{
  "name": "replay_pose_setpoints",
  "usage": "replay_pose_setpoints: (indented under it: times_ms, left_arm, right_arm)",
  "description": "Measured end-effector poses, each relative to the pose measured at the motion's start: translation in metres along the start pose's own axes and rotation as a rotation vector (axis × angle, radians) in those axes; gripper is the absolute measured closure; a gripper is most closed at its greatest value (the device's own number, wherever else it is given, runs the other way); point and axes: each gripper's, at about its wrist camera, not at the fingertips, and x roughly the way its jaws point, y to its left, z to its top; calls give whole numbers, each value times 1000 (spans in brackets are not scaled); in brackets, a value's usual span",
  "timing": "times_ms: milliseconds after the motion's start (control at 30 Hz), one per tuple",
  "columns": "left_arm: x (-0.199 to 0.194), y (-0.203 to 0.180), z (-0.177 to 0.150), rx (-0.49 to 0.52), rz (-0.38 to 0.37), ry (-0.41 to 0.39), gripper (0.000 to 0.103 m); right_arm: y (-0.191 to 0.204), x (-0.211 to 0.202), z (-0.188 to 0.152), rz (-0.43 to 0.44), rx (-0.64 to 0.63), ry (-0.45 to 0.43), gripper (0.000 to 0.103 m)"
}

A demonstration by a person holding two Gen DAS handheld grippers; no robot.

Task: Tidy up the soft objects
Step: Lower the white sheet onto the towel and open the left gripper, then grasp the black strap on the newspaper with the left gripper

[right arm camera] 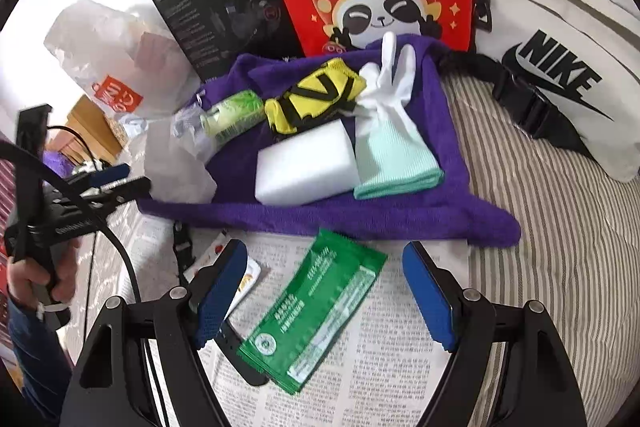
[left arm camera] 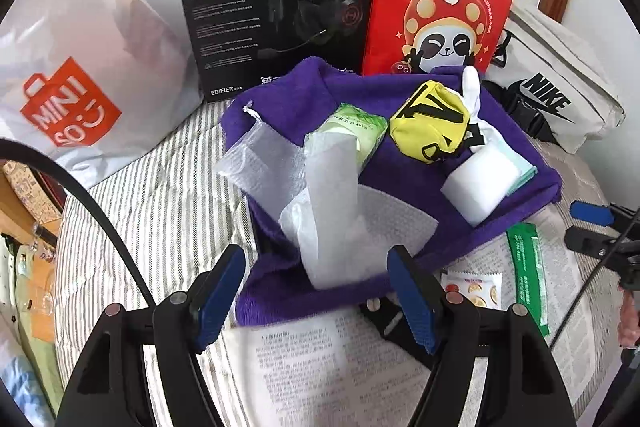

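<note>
Hovering over the bed, I have my left fingers (left arm camera: 316, 291) spread apart with nothing pinched; the white tissue (left arm camera: 332, 223) sits loose between them on the near edge of the purple towel (left arm camera: 520, 163), draped over the clear bubble wrap (left arm camera: 256, 163). My right fingers (right arm camera: 324, 291) are released too, straddling the green packet (right arm camera: 316, 311) that lies on the printed paper sheet (right arm camera: 400, 347), near side of the towel. The other soft things are already gathered on the towel: the green tissue pack (left arm camera: 356, 131), the yellow pouch (left arm camera: 432, 123), the white sponge (right arm camera: 304, 171) and the white glove (right arm camera: 392, 115) to its right. My worry is the tissue: it is light and stands half upright, so a careless sweep of my left fingers could drag it off the towel's near edge or snag the bubble wrap with it. On the right, the packet is flat and slick; closing on it at this steep angle may pinch the paper sheet as well, or skid the packet toward the small orange sachet (right arm camera: 248, 275) to its left. The cable near my left side could also catch.
</note>
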Motion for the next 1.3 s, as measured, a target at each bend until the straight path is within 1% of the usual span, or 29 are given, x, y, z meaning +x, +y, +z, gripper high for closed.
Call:
replay_pose_setpoints:
  times_ms: [167,333,433,500,533,667,800,933,1067,1167,1233,1300]
  left_arm:
    - [-12,0,-12,-17,-14,-9,31]
    - [-13,-7,-28,-20,-26,0,31]
    - [-12,-9,-36,-29,-49,5,31]
    - [-11,-9,-41,-40,-62,10,31]
    - [-10,-9,-42,-44,-65,12,31]
    - [-10,-9,-47,-54,-71,17,31]
    - [-13,-8,-50,-59,-68,15,31]
    - [-14,-6,-54,-60,-65,16,31]
    - [-16,-8,-61,-62,-77,19,31]
    - [-14,-10,-65,-66,-83,24,31]
    - [-10,-14,-66,-74,-91,34,31]
    - [-5,-19,-65,-78,-87,44,31]
  right_arm:
    - [5,11,-15,-61,-9,46,23]
    - [11,27,-31,-84,23,89,23]
    - [13,36,-34,-85,58,94,23]
    - [15,43,-34,-111,77,79,23]
    - [18,44,-34,-131,67,62,23]
    - [27,50,-35,-179,17,38,23]
    - [33,51,-42,-228,-67,40,25]
    - [23,42,-51,-223,-88,63,25]
    - [2,31,-56,-236,-60,87,25]
    - [-7,27,-58,-237,-29,83,25]
    - [-7,28,-59,-240,-34,73,25]
    - [-4,28,-61,-255,-45,56,28]
